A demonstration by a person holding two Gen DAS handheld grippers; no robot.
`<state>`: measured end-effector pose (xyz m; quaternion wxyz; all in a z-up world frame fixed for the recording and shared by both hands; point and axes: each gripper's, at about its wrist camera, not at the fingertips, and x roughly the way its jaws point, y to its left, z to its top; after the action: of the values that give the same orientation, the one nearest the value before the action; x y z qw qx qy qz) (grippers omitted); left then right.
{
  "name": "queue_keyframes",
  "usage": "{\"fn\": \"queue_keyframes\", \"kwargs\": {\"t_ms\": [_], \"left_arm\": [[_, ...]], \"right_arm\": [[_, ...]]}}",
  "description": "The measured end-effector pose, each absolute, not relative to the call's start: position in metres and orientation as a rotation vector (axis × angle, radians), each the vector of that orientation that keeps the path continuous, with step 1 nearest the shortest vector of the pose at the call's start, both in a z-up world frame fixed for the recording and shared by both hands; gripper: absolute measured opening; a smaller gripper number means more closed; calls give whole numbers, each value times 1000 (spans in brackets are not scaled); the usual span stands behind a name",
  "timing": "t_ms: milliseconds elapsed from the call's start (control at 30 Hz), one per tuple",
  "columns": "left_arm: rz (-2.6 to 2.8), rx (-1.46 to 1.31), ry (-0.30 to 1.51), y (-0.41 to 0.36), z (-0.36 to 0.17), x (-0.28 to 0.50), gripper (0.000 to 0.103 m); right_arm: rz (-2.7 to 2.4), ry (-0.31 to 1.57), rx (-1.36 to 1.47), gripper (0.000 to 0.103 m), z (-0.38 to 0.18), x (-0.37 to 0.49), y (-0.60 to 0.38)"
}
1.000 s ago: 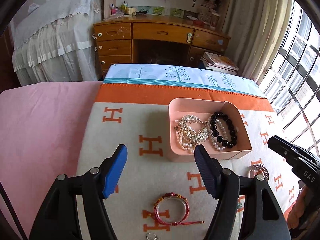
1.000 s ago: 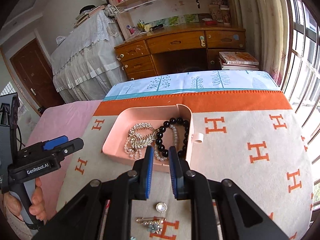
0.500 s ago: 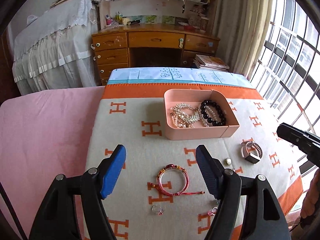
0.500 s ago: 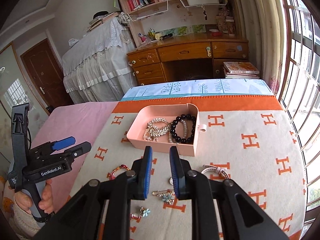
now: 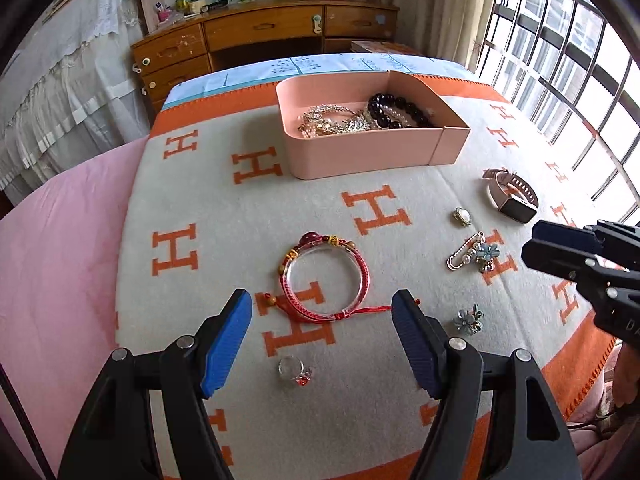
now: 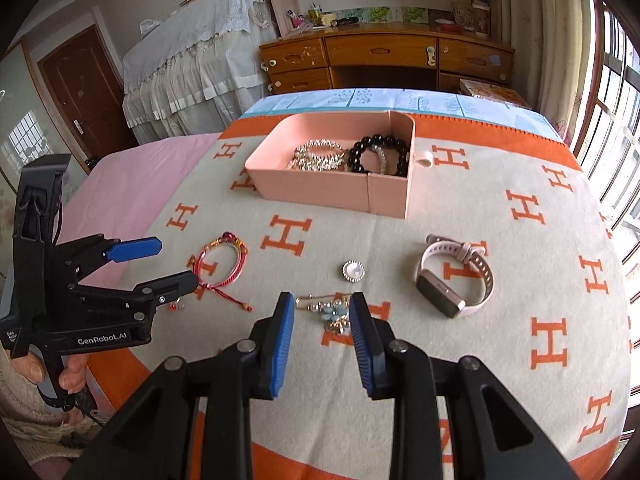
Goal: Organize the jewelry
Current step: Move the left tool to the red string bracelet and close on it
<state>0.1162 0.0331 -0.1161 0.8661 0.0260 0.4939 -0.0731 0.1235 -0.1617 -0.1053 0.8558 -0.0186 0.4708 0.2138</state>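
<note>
A pink tray (image 5: 360, 156) (image 6: 320, 192) on the patterned blanket holds a black bead bracelet (image 5: 396, 110) (image 6: 374, 152) and pearl and silver pieces (image 5: 332, 120). A red cord bracelet (image 5: 324, 276) (image 6: 220, 264) lies just beyond my left gripper (image 5: 322, 312), which is open and empty. My right gripper (image 6: 322, 308) hangs over a pin brooch with a blue flower (image 6: 332, 308) (image 5: 476, 254); its jaws are opening with nothing pressed between them. A pink smartwatch (image 6: 452, 276) (image 5: 512, 196) and a round pearl brooch (image 6: 354, 270) (image 5: 462, 216) lie nearby.
A small ring with a red stone (image 5: 294, 368) and a blue flower piece (image 5: 468, 320) lie near the blanket's front edge. Pink bedding (image 5: 60, 260) spreads to the left. A wooden desk (image 6: 384, 60) stands beyond the bed, with windows on the right.
Both grippers have drawn back from the tray and sunk toward the loose jewelry at the front. The right gripper's jaws have spread from nearly shut to open.
</note>
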Motion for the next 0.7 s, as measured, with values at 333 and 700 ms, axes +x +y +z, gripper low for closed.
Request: {"fn": "queue_keyframes", "kwargs": {"t_ms": [333,700], "left_arm": [[-137,49,1101,10,-137,142,59],[-117,92,1184,-3,-147,159,38]], "right_arm": [[413,1027,-37,29,-133,120,-176],[393,1059,24,29,-147,128,-196]]}}
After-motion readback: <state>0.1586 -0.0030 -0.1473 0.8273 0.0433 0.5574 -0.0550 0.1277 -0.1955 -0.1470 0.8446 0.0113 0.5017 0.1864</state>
